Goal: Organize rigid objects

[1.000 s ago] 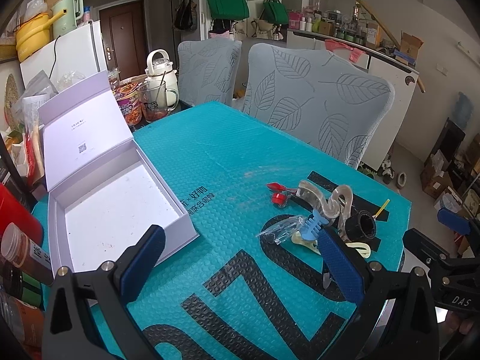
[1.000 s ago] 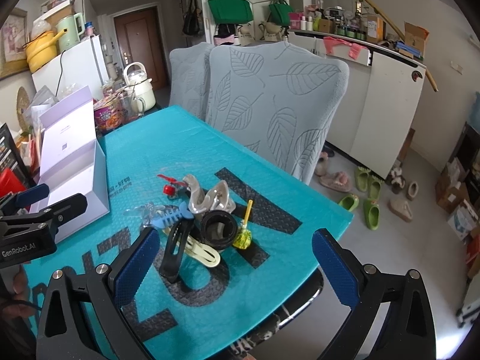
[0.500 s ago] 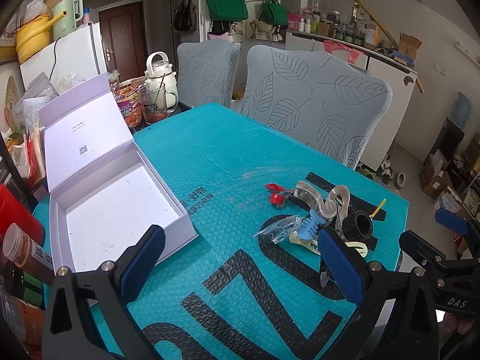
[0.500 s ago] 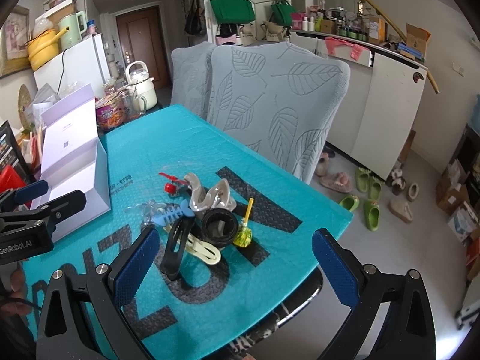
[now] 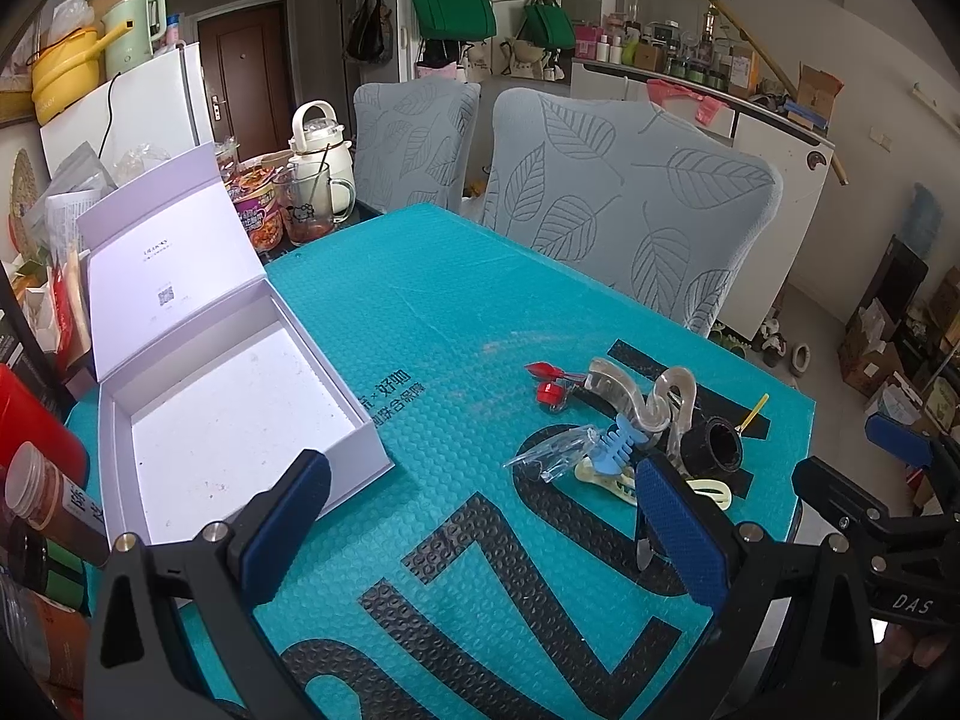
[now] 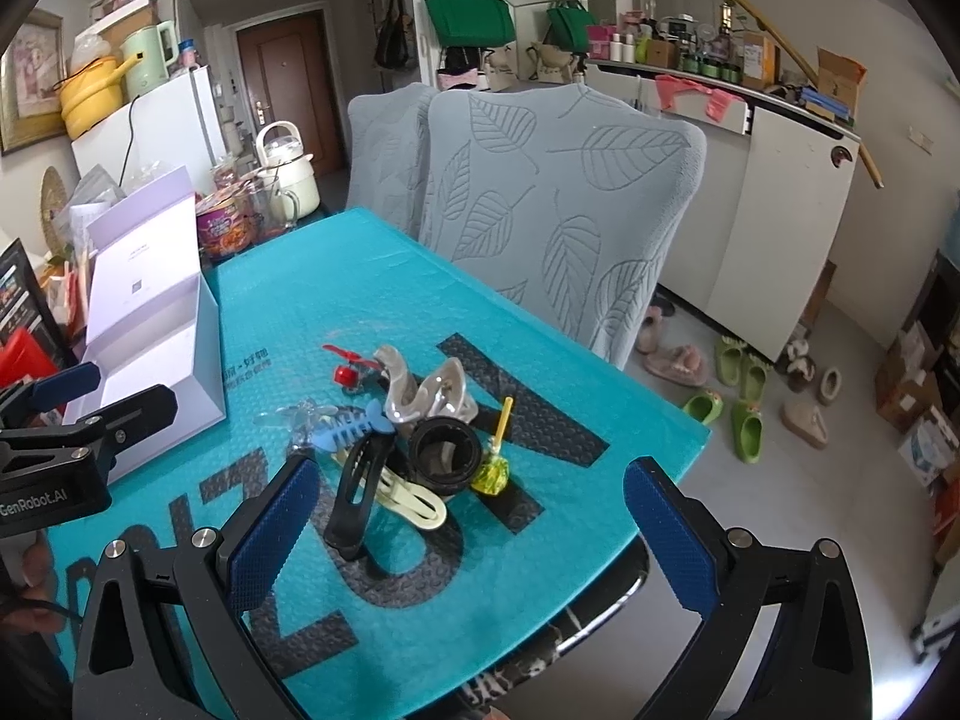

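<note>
The open white box (image 5: pixel 228 420) is sitting empty at the table's (image 5: pixel 432 300) left edge, well apart from the tangled pile of hair clips (image 6: pixel 396 426) lying near the right edge. Both the left gripper (image 5: pixel 480 516) and right gripper (image 6: pixel 468 522) are hovering wide open, holding nothing. Grabbing the black clip (image 6: pixel 357 492) is risking dragging its interlocked neighbours, and I'd worry the little yellow brush (image 6: pixel 495 462) is getting knocked over the edge.

We read "GenRobot.AI" in white on the black body of the left gripper (image 6: pixel 57 414), and "DAS" on the black body of the right gripper (image 5: pixel 864 468). Black Chinese characters printed on the teal mat (image 5: pixel 420 312) include "好" beside the white box (image 5: pixel 228 420).
</note>
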{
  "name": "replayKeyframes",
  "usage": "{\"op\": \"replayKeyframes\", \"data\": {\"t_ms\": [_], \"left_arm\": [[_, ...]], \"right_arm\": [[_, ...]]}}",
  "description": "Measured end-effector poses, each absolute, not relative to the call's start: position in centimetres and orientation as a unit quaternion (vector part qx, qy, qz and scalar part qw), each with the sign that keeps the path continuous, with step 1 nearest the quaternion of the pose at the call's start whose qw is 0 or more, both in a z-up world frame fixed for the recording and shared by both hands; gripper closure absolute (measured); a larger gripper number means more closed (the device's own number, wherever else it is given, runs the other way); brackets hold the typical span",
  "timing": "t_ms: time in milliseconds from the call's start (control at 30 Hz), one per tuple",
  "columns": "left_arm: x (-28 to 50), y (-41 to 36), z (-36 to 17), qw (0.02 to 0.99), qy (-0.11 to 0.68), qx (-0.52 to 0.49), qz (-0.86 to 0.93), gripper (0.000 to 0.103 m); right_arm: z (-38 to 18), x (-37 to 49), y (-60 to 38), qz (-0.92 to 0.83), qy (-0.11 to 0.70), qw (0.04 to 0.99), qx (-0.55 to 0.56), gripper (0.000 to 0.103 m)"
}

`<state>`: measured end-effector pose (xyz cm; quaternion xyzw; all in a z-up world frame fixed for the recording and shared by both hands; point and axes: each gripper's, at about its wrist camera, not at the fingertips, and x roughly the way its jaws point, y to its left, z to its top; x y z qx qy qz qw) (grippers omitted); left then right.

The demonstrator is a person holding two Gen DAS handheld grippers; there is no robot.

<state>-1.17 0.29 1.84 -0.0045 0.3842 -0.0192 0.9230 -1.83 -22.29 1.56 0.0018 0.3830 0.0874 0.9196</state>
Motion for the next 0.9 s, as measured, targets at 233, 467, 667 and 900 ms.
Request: {"op": "replayKeyframes", "data": {"t_ms": [233, 467, 667, 900], "left_arm": [[-1.2, 0.2, 1.8, 0.923, 0.384, -0.004, -0.018, 0.000], [-1.7, 0.1, 1.3, 0.920, 0.392, -0.007, -0.018, 0.000], [-1.8, 0.2, 0.8, 0.918, 0.397, -0.008, -0.016, 0.000], [-1.1, -0.2, -0.4, 0.912, 0.409, -0.007, -0.024, 0.000]], "right_arm": [[1.6, -1.9, -22.2, 0.093, 0.381, 0.920, 0.001, 0.000], [1.4, -2.1, -22.4, 0.100, 0.380, 0.919, 0.004, 0.000], [1.0, -2.3, -22.6, 0.113, 0.379, 0.918, 0.007, 0.000], [-0.4, -1.7, -23.0, 0.127, 0.389, 0.912, 0.010, 0.000]]}}
